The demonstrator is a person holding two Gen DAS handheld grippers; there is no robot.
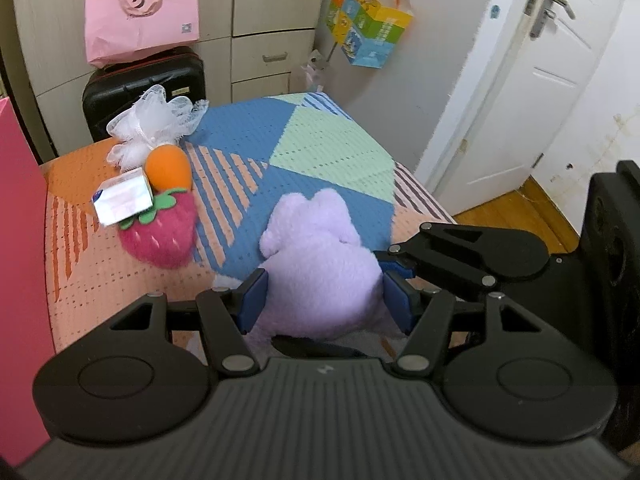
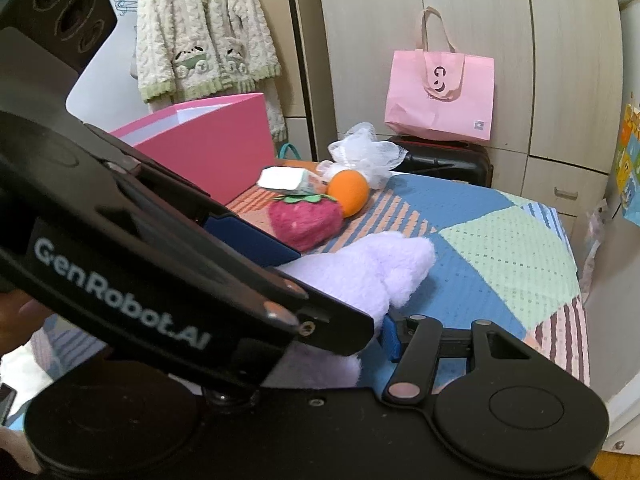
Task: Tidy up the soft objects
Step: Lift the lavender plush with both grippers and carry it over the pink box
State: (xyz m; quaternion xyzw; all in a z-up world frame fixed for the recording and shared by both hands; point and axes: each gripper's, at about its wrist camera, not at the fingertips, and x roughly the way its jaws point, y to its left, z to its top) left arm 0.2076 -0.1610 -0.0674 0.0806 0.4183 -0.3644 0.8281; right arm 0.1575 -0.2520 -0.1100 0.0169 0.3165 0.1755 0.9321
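One purple plush (image 1: 320,276), near the bed's (image 1: 332,148) front edge, is clamped between our left gripper's (image 1: 324,300) pads; we cannot tell the right gripper's (image 1: 394,270) state; strawberry (image 1: 160,234), carrot (image 1: 168,168) and mesh sponge (image 1: 154,122) remain outside the pink box (image 2: 208,140).

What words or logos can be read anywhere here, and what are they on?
"GenRobot.AI": white letters on the left gripper, seen side-on in the right wrist view.
Pink tote bag: a printed logo mark, not clearly readable as letters.
Small white box: print too blurred to read.
Colourful paper bag: print too small to read.
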